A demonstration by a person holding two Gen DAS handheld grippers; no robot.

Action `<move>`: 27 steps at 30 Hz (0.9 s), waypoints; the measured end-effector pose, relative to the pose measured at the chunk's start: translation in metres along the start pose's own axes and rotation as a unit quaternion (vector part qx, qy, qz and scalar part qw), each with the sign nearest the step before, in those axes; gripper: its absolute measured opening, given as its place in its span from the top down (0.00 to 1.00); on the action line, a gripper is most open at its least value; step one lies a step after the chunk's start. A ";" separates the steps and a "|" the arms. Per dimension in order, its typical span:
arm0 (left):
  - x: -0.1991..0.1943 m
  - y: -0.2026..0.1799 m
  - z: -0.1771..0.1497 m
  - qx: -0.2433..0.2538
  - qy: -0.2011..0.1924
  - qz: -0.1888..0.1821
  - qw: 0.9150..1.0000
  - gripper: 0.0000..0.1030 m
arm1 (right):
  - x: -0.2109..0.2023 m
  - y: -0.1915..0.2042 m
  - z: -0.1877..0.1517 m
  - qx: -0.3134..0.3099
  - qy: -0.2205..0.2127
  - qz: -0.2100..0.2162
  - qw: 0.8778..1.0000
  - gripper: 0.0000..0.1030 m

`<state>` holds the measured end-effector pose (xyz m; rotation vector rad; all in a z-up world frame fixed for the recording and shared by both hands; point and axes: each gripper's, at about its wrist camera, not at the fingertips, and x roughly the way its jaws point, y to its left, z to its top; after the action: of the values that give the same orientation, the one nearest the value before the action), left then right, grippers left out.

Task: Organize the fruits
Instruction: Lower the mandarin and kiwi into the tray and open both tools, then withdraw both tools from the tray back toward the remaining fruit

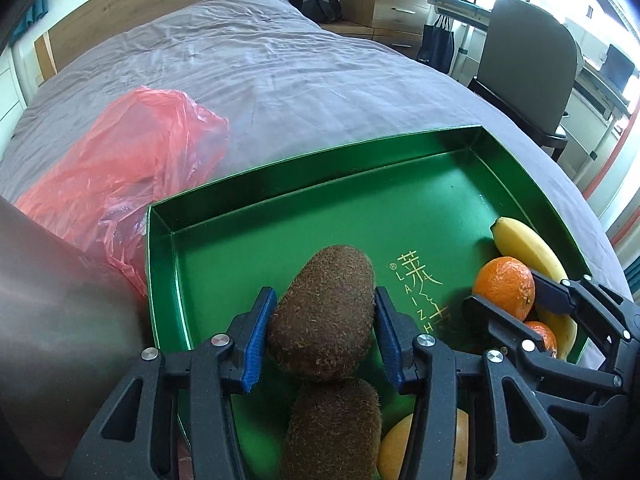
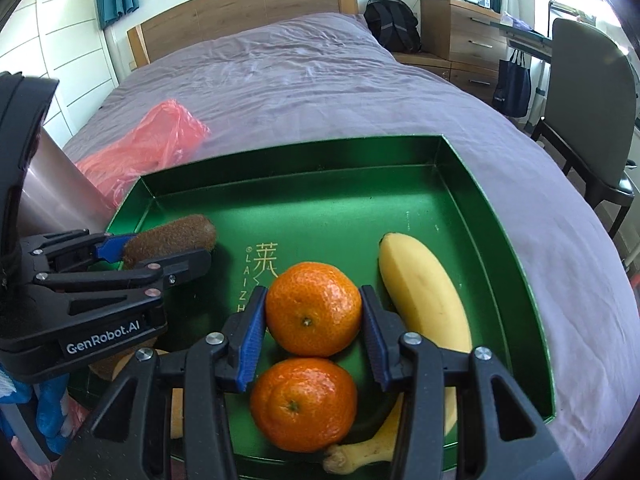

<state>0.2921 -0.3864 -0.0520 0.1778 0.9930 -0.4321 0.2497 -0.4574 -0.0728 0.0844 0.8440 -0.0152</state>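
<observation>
We hold the left tongs clamped on a brown kiwi, its blue pads pressing both sides of the fruit above the left part of the green tray. A second kiwi lies in the tray just nearer than the held one, touching it, and part of a yellowish round fruit shows to its right at the near edge.

We hold the right tongs clamped on an orange mandarin, a blue pad against each side of it. Whether the mandarin rests on the tray floor or hangs just above it, we cannot tell. A second mandarin sits in the tray directly nearer, touching the first. A banana lies along the right side of the tray, just right of both mandarins, its stem toward the near edge.

The tray rests on a bed with a grey-purple cover. A crumpled red plastic bag lies on the bed just beyond the tray's far left corner. A smooth metallic cylinder stands to the left of the tray. A dark chair stands to the right of the bed.
</observation>
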 end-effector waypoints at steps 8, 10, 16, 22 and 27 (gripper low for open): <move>-0.011 -0.004 0.002 0.012 -0.017 0.011 1.000 0.50 | -0.003 0.002 -0.001 -0.001 0.000 -0.007 1.000 0.35; -0.016 -0.003 0.002 0.007 -0.021 0.008 1.000 0.49 | -0.007 0.003 -0.002 -0.001 -0.005 -0.008 1.000 0.21; -0.034 -0.001 -0.001 0.000 -0.028 -0.005 1.000 0.48 | -0.031 0.003 -0.006 -0.005 -0.017 -0.020 1.000 0.10; -0.067 -0.010 -0.014 0.004 -0.039 -0.034 0.999 0.48 | -0.078 -0.002 -0.015 0.004 -0.042 -0.035 0.999 0.03; -0.102 -0.013 -0.032 0.010 -0.051 -0.049 0.997 0.44 | -0.110 0.001 -0.029 0.001 -0.044 -0.052 0.998 0.00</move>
<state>0.2137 -0.3599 0.0174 0.1236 0.8993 -0.5355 0.1553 -0.4564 -0.0097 0.0407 0.7599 -0.1160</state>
